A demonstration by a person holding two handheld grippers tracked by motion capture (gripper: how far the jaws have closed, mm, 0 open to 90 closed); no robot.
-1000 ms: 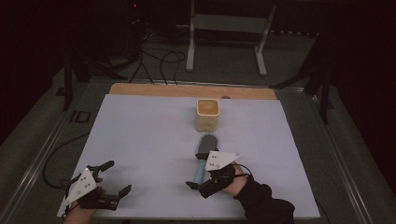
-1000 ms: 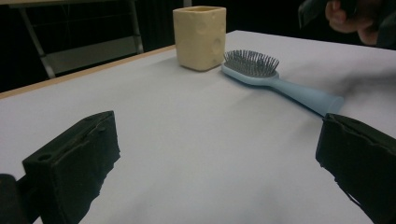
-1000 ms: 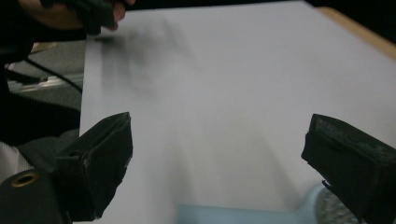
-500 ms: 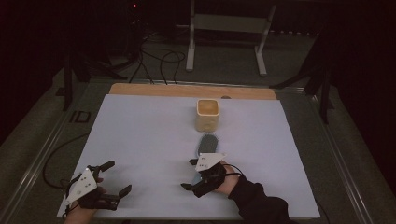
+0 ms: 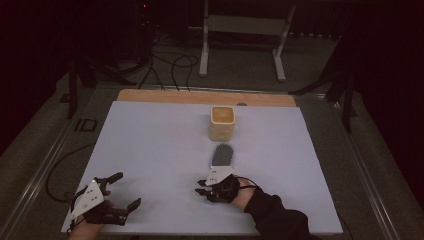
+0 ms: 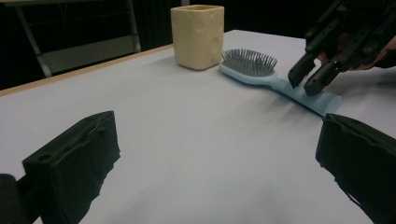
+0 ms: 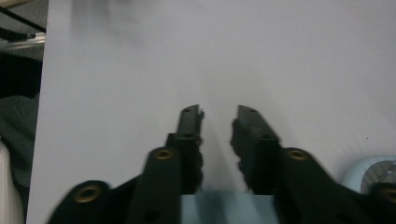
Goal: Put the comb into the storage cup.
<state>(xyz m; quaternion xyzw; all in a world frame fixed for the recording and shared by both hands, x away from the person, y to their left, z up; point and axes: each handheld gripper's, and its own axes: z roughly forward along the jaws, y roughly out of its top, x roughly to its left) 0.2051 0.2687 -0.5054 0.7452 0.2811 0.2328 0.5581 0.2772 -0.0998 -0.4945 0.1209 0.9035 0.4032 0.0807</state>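
One light, rigid plastic hairbrush (image 6: pixel 261 72) lies just beside the cup (image 6: pixel 198 35), best gripped mid-handle. Right gripper (image 7: pixel 217 122) hovers narrowly parted over the handle end, holding nothing; left gripper (image 6: pixel 210 172) gapes wide and empty.

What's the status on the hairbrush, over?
Right tongs part open over the hairbrush handle, not clamped. Left tongs wide open, idle near the table edge. Cup just beyond the brush head.

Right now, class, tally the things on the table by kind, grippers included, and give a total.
Hairbrush: 1
Cup: 1
Grippers: 2, the left gripper and the right gripper
Total: 4
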